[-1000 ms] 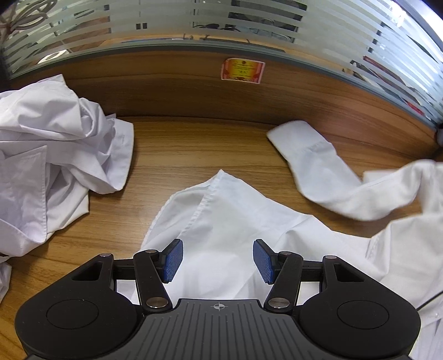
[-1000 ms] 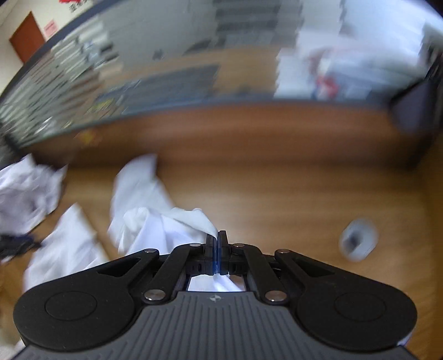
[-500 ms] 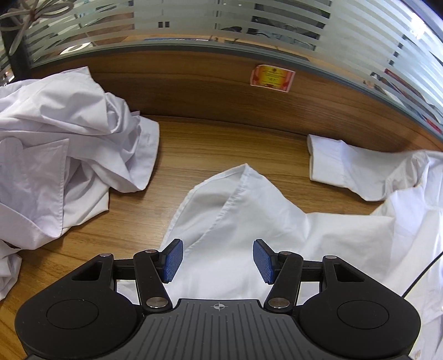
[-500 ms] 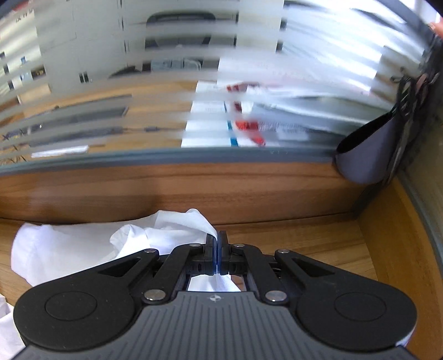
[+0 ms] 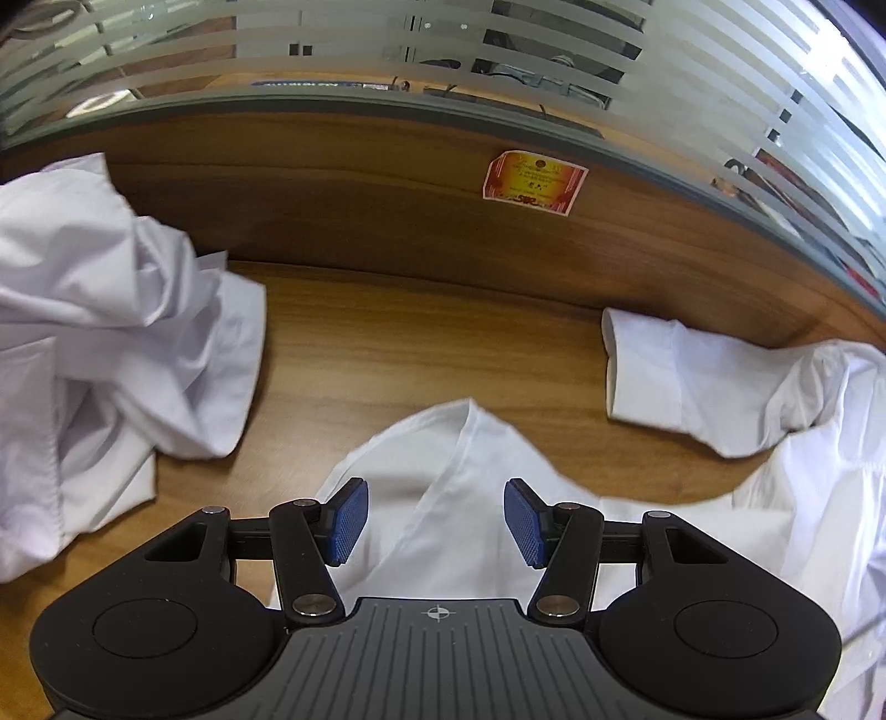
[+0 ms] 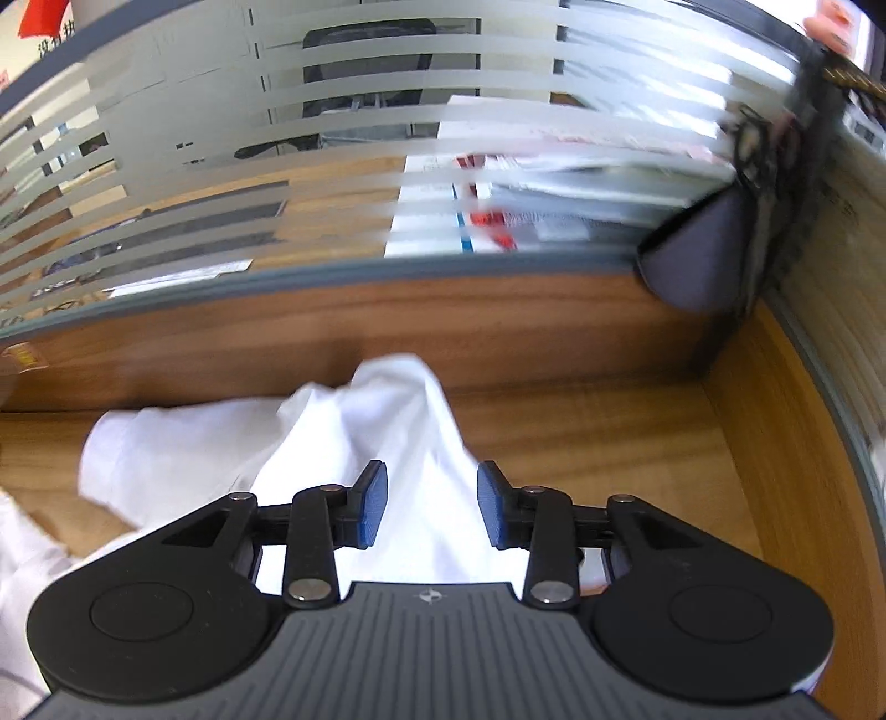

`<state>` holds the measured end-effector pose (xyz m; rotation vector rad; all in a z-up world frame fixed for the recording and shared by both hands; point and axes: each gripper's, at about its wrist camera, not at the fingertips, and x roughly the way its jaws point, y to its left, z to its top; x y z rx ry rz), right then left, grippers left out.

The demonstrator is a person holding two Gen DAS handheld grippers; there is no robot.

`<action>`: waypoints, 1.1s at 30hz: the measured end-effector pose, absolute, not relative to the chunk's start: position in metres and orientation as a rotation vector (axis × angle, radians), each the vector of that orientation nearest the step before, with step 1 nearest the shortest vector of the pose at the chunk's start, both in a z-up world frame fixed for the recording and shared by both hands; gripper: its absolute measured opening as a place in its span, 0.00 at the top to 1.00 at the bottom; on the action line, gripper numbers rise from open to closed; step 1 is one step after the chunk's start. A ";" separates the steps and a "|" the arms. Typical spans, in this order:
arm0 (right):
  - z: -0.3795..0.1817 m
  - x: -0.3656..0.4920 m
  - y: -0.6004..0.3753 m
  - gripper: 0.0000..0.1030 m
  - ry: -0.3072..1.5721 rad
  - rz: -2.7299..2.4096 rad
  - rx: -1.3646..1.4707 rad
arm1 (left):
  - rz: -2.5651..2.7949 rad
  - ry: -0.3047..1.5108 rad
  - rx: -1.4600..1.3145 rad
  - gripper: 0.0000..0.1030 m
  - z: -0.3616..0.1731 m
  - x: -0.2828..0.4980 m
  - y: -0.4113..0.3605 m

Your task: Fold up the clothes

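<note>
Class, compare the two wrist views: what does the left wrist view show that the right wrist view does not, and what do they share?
Only the left wrist view: a crumpled white garment heaped at the left and the open left claw.

Only the right wrist view: a dark pouch hanging at the corner, and the right claw, which has just opened, cloth between its pads.

Both: the spread white shirt, its cuffed sleeve, the wooden desk and the striped glass partition.
</note>
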<state>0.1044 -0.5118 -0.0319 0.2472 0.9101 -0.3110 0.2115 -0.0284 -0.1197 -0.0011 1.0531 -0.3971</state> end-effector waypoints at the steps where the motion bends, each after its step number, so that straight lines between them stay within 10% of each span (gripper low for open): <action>1: -0.032 0.096 -0.510 0.59 0.918 -0.311 0.258 | -0.403 1.060 -0.014 0.44 -0.122 0.216 -0.030; 11: -0.049 0.007 -0.495 0.52 0.999 -0.373 0.388 | -0.445 1.161 -0.153 0.49 -0.150 0.254 -0.040; 15: -0.064 -0.021 -0.492 0.52 1.036 -0.419 0.449 | -0.478 1.147 -0.196 0.97 -0.154 0.259 -0.039; 33: -0.105 -0.058 -0.481 0.52 1.085 -0.532 0.484 | -0.251 1.061 -0.140 0.89 -0.132 0.304 -0.015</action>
